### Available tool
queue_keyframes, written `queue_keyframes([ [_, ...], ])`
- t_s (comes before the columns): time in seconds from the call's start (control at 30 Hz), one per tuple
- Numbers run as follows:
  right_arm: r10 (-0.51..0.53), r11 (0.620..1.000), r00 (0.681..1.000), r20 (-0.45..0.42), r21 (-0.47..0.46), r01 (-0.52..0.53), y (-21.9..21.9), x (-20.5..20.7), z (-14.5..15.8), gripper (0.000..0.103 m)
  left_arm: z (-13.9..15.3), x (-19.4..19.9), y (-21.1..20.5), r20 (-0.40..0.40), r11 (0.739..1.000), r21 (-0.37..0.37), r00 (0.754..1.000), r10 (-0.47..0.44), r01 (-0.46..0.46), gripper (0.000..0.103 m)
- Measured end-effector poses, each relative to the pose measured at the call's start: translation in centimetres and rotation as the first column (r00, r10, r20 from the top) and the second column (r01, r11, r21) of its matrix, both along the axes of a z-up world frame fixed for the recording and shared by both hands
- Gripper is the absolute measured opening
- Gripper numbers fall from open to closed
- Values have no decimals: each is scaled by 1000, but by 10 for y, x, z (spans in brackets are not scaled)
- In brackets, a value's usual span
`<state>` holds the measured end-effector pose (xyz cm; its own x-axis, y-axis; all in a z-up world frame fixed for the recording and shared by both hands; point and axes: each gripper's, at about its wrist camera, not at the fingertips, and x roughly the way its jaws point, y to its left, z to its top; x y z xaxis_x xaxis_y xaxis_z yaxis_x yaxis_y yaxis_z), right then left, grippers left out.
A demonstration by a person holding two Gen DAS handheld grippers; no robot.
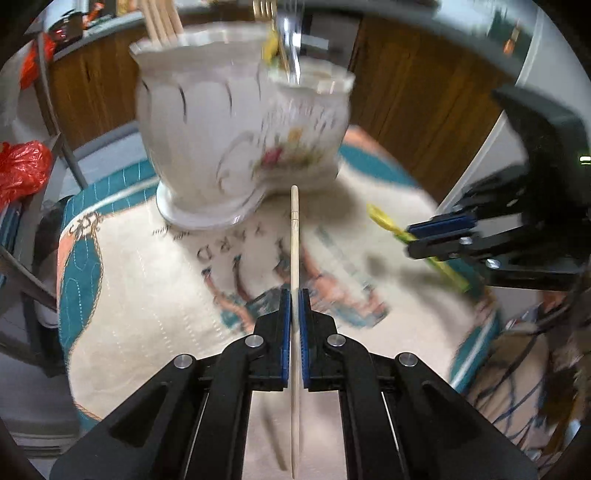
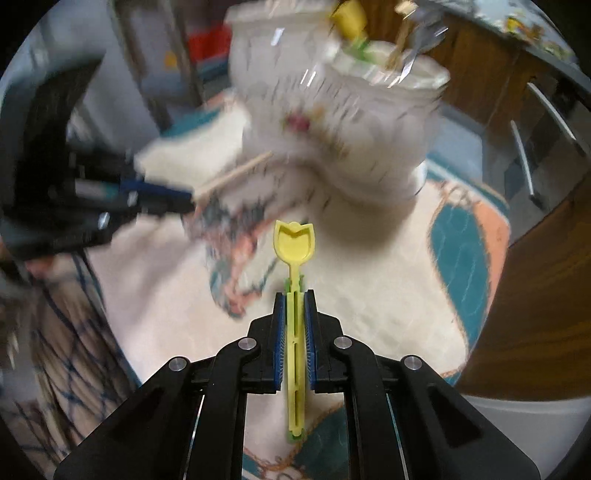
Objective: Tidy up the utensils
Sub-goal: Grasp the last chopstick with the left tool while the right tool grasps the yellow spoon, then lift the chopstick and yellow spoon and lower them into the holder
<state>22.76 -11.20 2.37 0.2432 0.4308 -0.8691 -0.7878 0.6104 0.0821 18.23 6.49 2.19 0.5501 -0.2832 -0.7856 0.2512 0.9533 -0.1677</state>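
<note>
Utensils are split between the two grippers and the two holders on the table. One pale wooden chopstick [image 1: 294, 258] is pinched between the blue pads of the left gripper [image 1: 294, 295], running straight out past the fingertips toward the white fluted ceramic pot [image 1: 199, 140]. That pot stands on the quilted cream and teal tablecloth [image 1: 147, 295] and already has several wooden chopsticks [image 1: 162, 22] sticking up out of it. Just beside it, touching or nearly so, is a white ceramic cup with painted flowers [image 1: 306, 122], and a metal utensil [image 1: 291, 40] and something yellow stand in it, too blurred to name. The right gripper [image 2: 294, 295] is clamped on the stem of a yellow plastic tulip-shaped spoon [image 2: 294, 242], bowl end forward and clear of the cloth. Both grippers hang above the table, near the holders.
</note>
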Motion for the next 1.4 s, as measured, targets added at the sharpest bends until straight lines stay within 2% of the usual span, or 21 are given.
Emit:
queue_keyframes([
  [0.1, -48, 992, 998, 35, 117, 44, -13, 0, 14, 11, 11, -13, 6, 87, 998, -64, 996, 28, -23, 4],
  [0.2, -105, 966, 993, 53, 242, 89, -25, 1, 26, 11, 25, -24, 12, 177, 991, -124, 981, 77, -55, 4],
  [0.27, -130, 952, 990, 52, 287, 110, -34, 6, 32, 11, 32, -28, 11, 227, 985, -154, 968, 109, -75, 4],
  [0.43, -216, 908, 974, 75, 382, 172, -42, 17, 43, 11, 47, -26, 6, 325, 981, -157, 932, 160, -114, 4],
  [0.5, -255, 887, 961, 109, 421, 188, -45, 15, 49, 11, 51, -26, 9, 369, 979, -162, 912, 179, -126, 4],
  [0.7, -343, 841, 922, 181, 497, 215, -47, 22, 60, 11, 69, -34, 15, 486, 966, -211, 842, 234, -147, 4],
  [0.87, -386, 806, 895, 224, 554, 208, -48, 24, 72, 11, 76, -30, 15, 527, 964, -214, 812, 250, -158, 4],
  [1.03, -390, 781, 892, 230, 595, 188, -50, 30, 78, 11, 85, -24, 21, 567, 956, -252, 777, 273, -152, 4],
  [1.23, -401, 753, 887, 228, 633, 178, -55, 42, 89, 11, 108, -19, 24, 640, 945, -302, 708, 298, -125, 4],
  [1.3, -403, 745, 884, 237, 646, 167, -53, 44, 94, 11, 117, -16, 25, 668, 942, -308, 676, 313, -132, 4],
  [1.4, -395, 741, 885, 246, 655, 149, -47, 47, 99, 11, 127, -6, 27, 687, 935, -331, 647, 331, -127, 4],
])
